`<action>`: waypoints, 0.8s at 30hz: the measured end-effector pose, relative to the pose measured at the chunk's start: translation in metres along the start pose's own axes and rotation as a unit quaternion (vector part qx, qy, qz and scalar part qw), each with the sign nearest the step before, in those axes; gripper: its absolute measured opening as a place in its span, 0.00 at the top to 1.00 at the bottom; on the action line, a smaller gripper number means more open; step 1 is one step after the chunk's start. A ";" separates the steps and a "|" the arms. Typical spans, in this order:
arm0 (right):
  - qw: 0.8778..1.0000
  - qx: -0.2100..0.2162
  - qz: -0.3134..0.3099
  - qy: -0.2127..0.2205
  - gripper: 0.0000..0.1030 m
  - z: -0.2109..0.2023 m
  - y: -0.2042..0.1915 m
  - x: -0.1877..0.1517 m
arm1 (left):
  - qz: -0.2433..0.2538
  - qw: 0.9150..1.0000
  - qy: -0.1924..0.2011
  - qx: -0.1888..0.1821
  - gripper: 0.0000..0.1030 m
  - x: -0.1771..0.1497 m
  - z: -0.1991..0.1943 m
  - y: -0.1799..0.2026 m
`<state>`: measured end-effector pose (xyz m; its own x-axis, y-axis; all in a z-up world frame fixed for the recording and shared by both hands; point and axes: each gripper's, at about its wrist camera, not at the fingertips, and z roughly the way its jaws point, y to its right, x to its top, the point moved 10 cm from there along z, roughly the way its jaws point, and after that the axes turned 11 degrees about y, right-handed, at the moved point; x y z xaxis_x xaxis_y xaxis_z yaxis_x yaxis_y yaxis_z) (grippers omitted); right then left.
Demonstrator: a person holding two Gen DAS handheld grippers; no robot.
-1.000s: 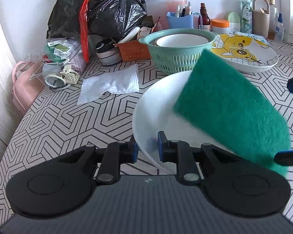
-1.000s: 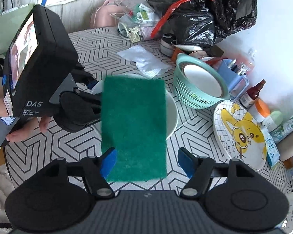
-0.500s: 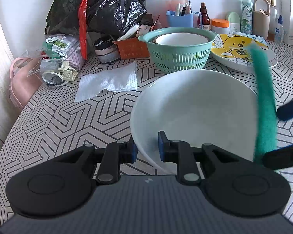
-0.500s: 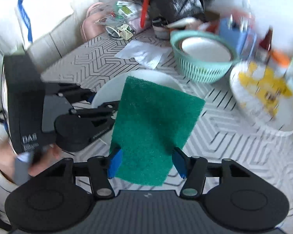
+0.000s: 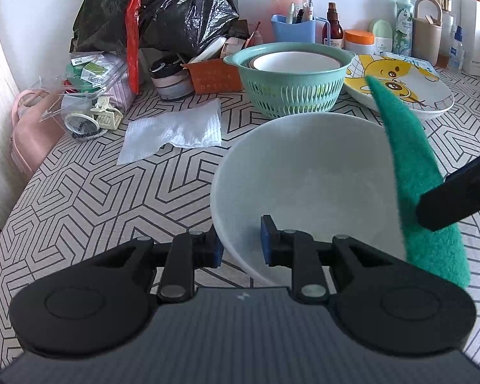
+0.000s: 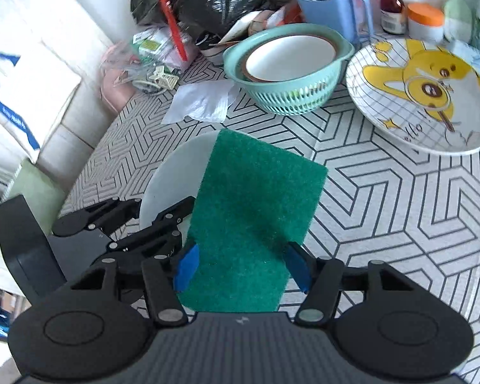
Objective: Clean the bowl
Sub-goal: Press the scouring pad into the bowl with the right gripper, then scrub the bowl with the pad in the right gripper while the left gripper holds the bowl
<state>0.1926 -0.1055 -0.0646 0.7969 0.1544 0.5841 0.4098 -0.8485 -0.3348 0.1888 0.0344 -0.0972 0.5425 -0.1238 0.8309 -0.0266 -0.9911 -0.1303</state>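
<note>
- Fingers of the left gripper (image 5: 241, 244) straddled the near rim of the white bowl (image 5: 307, 172), one blue pad outside the wall and one inside, clamped on it; its jaws were opening slightly at that moment, with the rim between them.
- Bowl sat on the patterned table (image 5: 112, 192), straight ahead of the left gripper at twelve o'clock, its inside facing up.
- At about three o'clock from the bowl's centre, the green scouring pad (image 5: 412, 172) stood on edge over the bowl's right rim; whether it touched the rim could not be told.
- From the other camera, the right gripper (image 6: 241, 267) had the green scouring pad (image 6: 249, 220) between its blue fingers, which pressed its two side edges; those jaws were opening too.
- Past the bowl at twelve o'clock stood a teal colander (image 5: 291, 80) with other bowls nested in it.
- At about one o'clock lay a cartoon plate (image 5: 409, 92), yellow character on white.
- At ten o'clock a white tissue (image 5: 172, 132) lay flat on the table.
- Farther back, at eleven o'clock, a black rubbish bag (image 5: 163, 9) leaned on the wall, and bottles and jars lined the far edge towards two o'clock.
</note>
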 end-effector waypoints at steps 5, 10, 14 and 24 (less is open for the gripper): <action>1.000 -0.017 0.001 -0.008 0.41 0.005 -0.001 0.000 | 0.001 1.000 -0.001 -0.001 0.78 0.000 0.000 0.000; 0.999 -0.019 0.019 -0.021 0.52 0.014 0.002 0.000 | 0.004 1.000 -0.002 -0.001 0.78 0.002 0.001 0.000; 0.999 -0.026 0.035 -0.028 0.72 0.023 0.012 -0.001 | 0.008 1.000 -0.004 0.000 0.76 0.002 0.002 0.001; 0.998 -0.056 -0.028 -0.024 0.74 0.022 0.001 -0.001 | 0.019 1.000 -0.011 -0.004 0.73 -0.001 0.002 0.004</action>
<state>0.2026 -0.0956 -0.0819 0.7958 0.2255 0.5620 0.4042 -0.8889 -0.2156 0.1905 0.0301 -0.0995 0.5594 -0.1595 0.8134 -0.0539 -0.9862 -0.1562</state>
